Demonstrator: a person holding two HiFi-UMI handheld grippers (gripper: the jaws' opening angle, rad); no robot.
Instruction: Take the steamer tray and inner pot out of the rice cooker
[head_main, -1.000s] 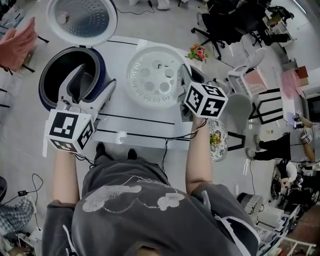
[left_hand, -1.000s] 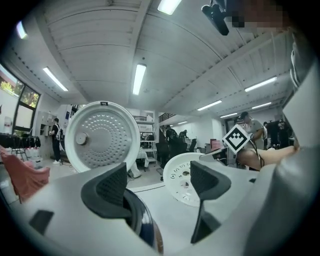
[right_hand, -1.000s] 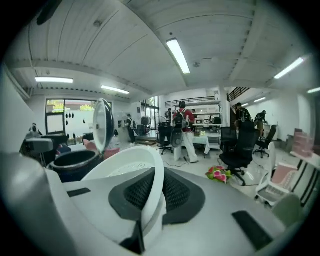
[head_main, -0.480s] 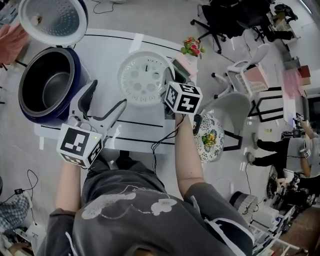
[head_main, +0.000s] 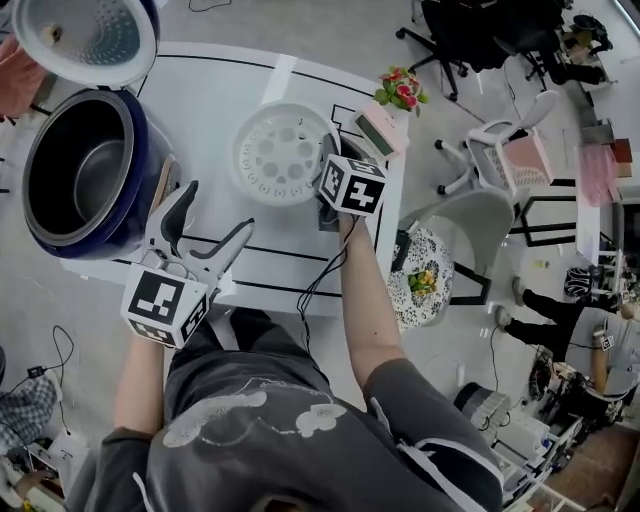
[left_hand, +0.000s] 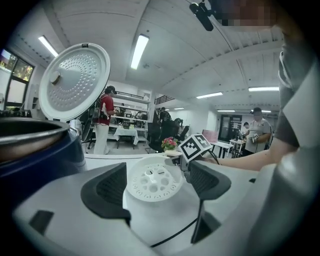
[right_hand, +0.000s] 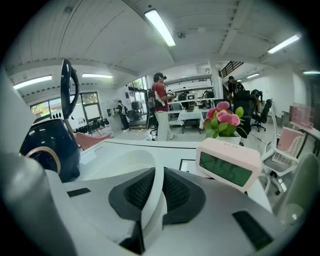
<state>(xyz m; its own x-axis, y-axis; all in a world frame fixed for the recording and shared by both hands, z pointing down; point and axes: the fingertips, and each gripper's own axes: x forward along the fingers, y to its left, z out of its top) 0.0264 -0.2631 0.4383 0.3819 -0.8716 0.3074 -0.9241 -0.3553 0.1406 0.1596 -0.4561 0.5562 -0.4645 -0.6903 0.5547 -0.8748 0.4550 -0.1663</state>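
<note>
Pinched only by its thin rim in the right hand-held gripper (head_main: 327, 165), with the left hand-held gripper (head_main: 215, 208) spread and empty, the steamer tray (head_main: 282, 155) could be tipped or dropped onto the bench (head_main: 200, 90).

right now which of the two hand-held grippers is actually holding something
The right hand-held gripper: its jaws are shut on the rim of the steamer tray, while the left hand-held gripper stands open, empty.

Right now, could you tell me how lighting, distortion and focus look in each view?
Head view: evenly lit, sharp, wide-angle stretch toward the borders. Left gripper view: dark rounded corners, the ceiling light burns white. Right gripper view: same dark corners; the steamer tray rim blurs up close, the clock is crisp.
</note>
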